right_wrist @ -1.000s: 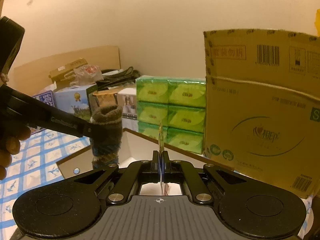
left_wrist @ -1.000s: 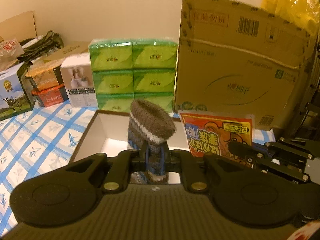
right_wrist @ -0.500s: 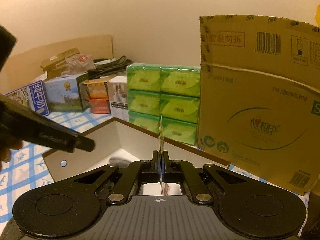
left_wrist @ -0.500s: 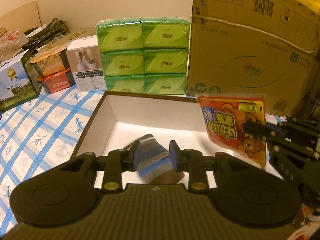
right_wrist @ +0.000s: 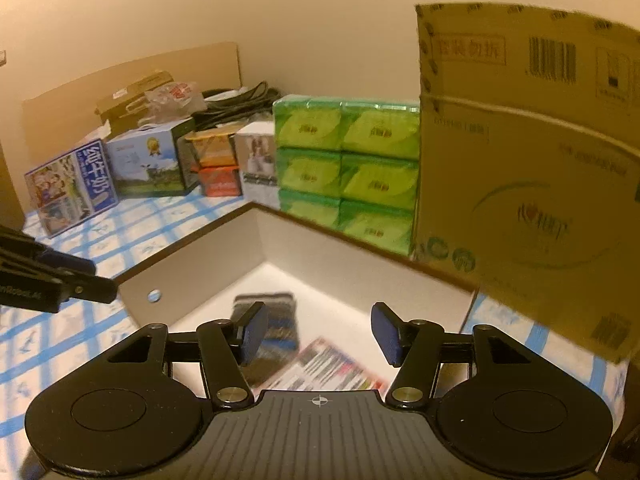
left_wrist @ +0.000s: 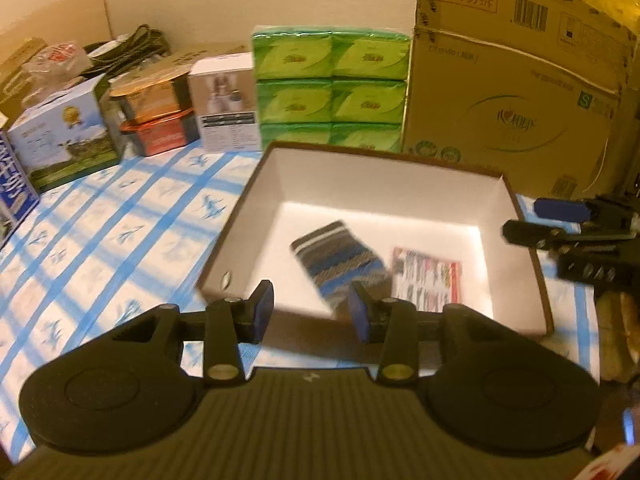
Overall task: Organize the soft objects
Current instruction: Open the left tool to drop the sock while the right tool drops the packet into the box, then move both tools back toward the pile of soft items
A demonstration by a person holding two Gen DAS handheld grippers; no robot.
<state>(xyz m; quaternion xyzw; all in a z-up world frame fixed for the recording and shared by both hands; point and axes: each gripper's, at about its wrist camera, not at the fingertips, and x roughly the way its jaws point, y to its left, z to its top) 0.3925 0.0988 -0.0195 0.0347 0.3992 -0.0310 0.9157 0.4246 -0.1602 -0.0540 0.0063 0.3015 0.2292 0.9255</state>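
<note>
Both releases under way. Left hand-held gripper (left_wrist: 311,306) opening, nothing between jaws; sock (left_wrist: 340,258) flat in box (left_wrist: 256,188), just ahead. Right hand-held gripper (right_wrist: 320,334) opening, empty; packet (right_wrist: 324,368) below it, beside sock. Best withdrawn clear of box walls.

Wall (right_wrist: 320,40): standing plain and cream behind everything.
Light: glowing warm and yellow over the room.
Table (left_wrist: 120,220): wearing a white cloth with blue checks.
Big brown carton (left_wrist: 512,92): standing tall at the back right.
Green packs (left_wrist: 332,88): sitting stacked by the wall.
Small boxes (right_wrist: 152,164): crowding the far left.
</note>
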